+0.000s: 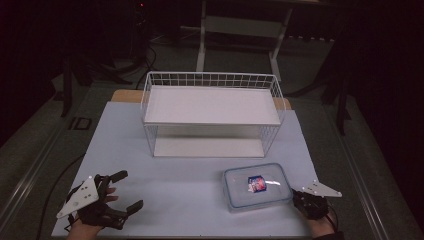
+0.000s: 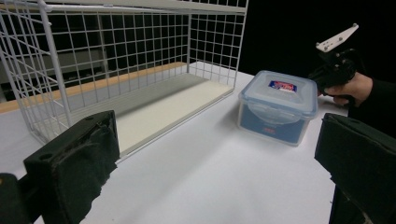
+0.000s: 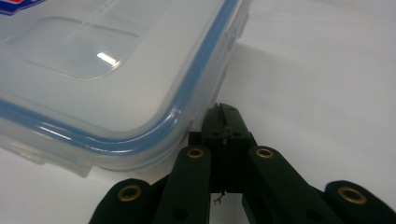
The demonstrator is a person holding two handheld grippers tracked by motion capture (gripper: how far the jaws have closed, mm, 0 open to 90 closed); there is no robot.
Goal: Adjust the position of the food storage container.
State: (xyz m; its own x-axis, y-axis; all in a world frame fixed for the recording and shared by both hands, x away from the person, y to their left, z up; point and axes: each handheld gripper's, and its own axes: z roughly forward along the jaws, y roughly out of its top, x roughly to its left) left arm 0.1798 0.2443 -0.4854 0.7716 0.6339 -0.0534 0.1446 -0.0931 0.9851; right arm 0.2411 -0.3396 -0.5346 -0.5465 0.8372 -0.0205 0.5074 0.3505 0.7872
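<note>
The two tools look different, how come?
The left tool has its jaws spread wide open; the right tool has its jaws pressed together. The left tool sits far from the plastic box; the right tool sits right beside its corner. Both are black and hand-held.

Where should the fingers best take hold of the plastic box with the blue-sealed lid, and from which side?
Probably the plastic box is best held across its short sides, low on the walls under the lid rim, coming from above. It sits flat and shut on the table, with free space all round; the rounded corners would slip.
</note>
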